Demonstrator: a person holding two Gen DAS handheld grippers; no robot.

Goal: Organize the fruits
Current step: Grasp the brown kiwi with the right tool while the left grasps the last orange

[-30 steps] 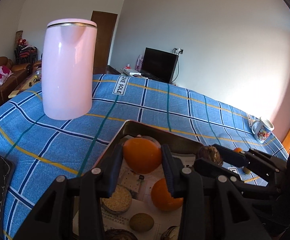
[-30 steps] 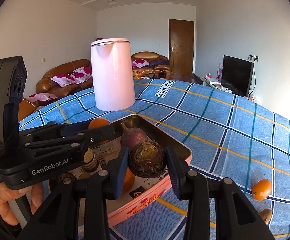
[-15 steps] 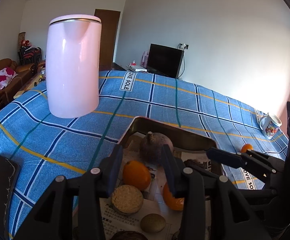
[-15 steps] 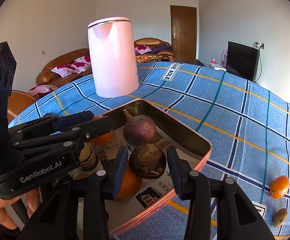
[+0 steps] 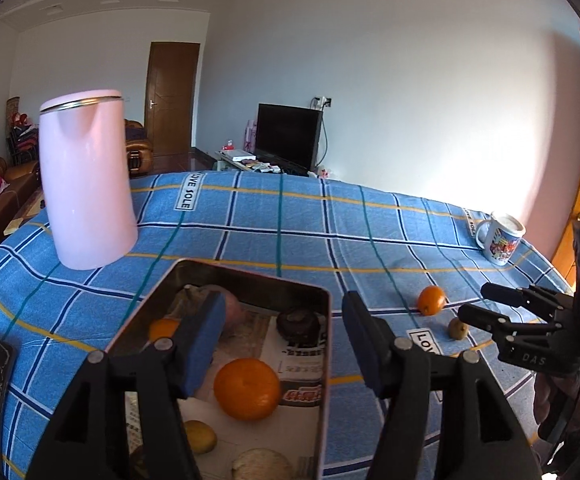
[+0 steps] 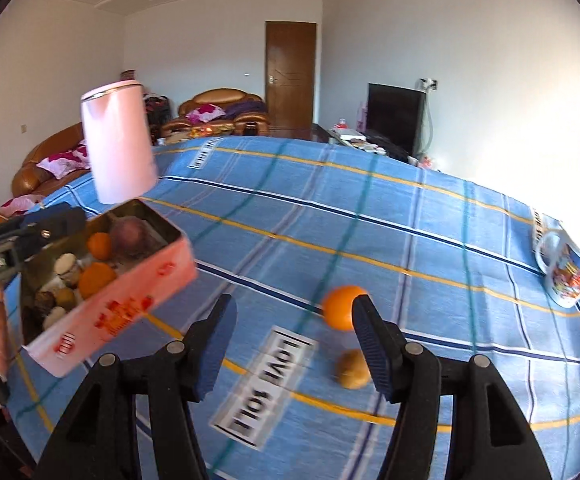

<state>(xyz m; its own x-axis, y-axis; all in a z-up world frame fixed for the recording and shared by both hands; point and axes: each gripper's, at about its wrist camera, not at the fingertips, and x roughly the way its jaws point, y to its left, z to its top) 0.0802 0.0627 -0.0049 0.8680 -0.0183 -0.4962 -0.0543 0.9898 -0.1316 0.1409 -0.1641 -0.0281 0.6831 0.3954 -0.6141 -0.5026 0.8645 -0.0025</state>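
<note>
- The rectangular metal tin with pink sides (image 5: 250,292) sits on your surface under its blue checked cloth (image 5: 290,232), and it holds most of the fruit on a printed paper lining.
- Inside it you can see a large orange (image 5: 247,388) near the middle, a smaller orange (image 5: 162,328) toward the left wall, a dark purple round fruit (image 5: 299,324) by the right wall, a pale reddish fruit at the far end, and a few brownish ones at the near end.
- Two fruits lie loose on the cloth to the right of the tin: a small orange (image 6: 339,306) and, just nearer to you, a small brown fruit (image 6: 351,368). They are close together but apart.
- Your left tool (image 5: 284,344) hangs over the tin's right half; its jaws have just been opening, stand partly apart and grip nothing.
- Your right tool (image 6: 291,354) is over the cloth near the loose pair; its jaws have also just been opening and are empty, with the small orange just past its right finger.
- A tall pink kettle (image 5: 86,184) stands beyond the tin on the left.
- A printed white mug (image 5: 499,238) stands at the far right edge of the cloth.
</note>
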